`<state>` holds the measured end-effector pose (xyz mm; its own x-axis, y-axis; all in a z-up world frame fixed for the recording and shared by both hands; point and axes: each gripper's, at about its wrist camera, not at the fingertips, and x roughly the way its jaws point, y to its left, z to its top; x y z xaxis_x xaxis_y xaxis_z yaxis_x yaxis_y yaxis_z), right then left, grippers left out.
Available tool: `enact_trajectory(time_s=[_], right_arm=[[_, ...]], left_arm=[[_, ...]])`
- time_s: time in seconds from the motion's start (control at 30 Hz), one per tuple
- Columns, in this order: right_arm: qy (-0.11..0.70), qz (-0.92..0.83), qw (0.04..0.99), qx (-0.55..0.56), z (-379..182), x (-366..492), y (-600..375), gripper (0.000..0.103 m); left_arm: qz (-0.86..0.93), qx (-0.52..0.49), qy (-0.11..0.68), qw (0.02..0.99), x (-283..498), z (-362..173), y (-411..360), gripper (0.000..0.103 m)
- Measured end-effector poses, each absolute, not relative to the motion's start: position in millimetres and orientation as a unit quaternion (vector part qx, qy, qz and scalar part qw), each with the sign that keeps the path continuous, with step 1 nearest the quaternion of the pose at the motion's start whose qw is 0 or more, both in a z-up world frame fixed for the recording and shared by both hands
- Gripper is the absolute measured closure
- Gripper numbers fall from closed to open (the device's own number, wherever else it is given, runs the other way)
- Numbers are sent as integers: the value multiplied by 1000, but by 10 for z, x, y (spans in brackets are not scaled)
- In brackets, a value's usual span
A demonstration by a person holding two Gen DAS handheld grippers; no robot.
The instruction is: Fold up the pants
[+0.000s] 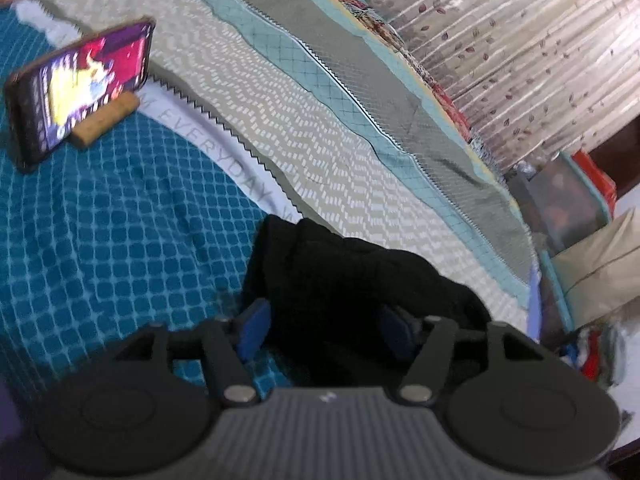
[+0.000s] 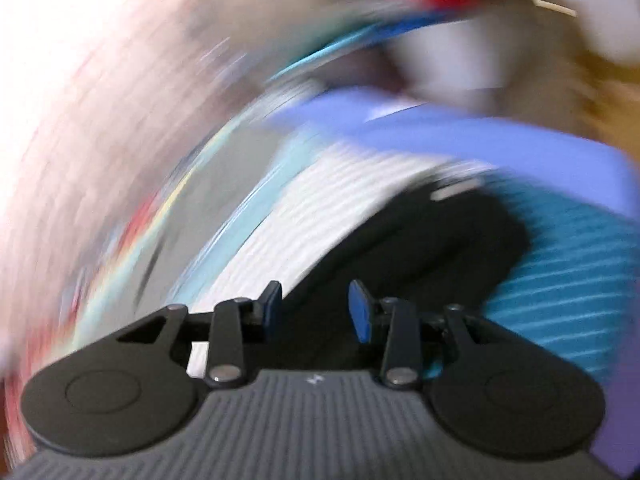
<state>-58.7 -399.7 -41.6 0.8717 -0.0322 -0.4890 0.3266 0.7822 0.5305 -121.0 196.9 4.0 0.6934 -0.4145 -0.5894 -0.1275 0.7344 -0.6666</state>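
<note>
The black pants (image 1: 352, 280) lie bunched on a bed with a teal and cream patterned cover (image 1: 120, 240). My left gripper (image 1: 324, 328) is open, its blue pads on either side of the near part of the pants. In the right wrist view, which is heavily blurred, the pants (image 2: 432, 248) show as a dark shape ahead. My right gripper (image 2: 316, 312) is open just over their near edge, with nothing between the pads.
A phone (image 1: 80, 84) with a lit screen leans on a cork stand (image 1: 106, 120) at the far left of the bed. Curtains (image 1: 520, 40) hang beyond the bed. Bags and clutter (image 1: 568, 208) sit at the right. A lilac cloth (image 2: 480, 136) lies past the pants.
</note>
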Motion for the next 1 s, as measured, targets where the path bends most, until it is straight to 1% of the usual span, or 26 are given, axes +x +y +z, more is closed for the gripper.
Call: enact_trajectory(time_s=[0.07,0.17,0.27,0.3,0.4,0.5,0.53,0.57,0.6,0.63,0.7,0.73,0.83,0.9,1.0], right_arm=[[281,-7,934,220,-408,-339,-3343,61],[323,121,934,93,-467,-79,-2406,61],[340,198,919,-24,-560,77,-1715,55],[343,216,912,-54,-602,130,-1536,52],[359,253,892,-109,-707,353,-1160,52],[357,258,883,-162,-794,408,-882,52],[356,251,883,-174,-824,458,-847,53],[356,246,883,-183,-841,493,-823,54],[355,245,883,-187,-845,519,-812,62],[351,245,884,-189,-854,527,-890,95],[327,226,896,-199,-726,475,-961,99],[314,226,901,-197,-643,435,-1042,99],[295,226,913,-171,-390,245,-1249,99],[296,236,912,-158,-311,63,-1381,99],[349,250,889,-161,-510,-118,-1429,98]], left_arm=[[-87,-374,380,842,-1254,17,2003,41],[-92,-410,376,826,-1276,-8,2079,40],[-98,-443,366,813,-1293,-18,2130,32],[-102,-448,363,811,-1286,-12,2124,30],[-121,-451,363,807,-1208,8,2034,26],[-132,-458,383,791,-1032,-51,1899,9],[-136,-463,389,785,-960,-90,1862,9],[-140,-466,393,780,-886,-128,1828,10],[-139,-467,396,779,-810,-162,1796,23],[-138,-468,401,776,-730,-195,1770,50],[-156,-477,406,764,-632,-233,1734,75],[-166,-476,401,765,-629,-222,1717,84],[-183,-428,393,793,-748,-114,1680,84],[-193,-403,401,800,-861,-120,1674,84],[-179,-353,443,804,-1028,-284,1604,79]])
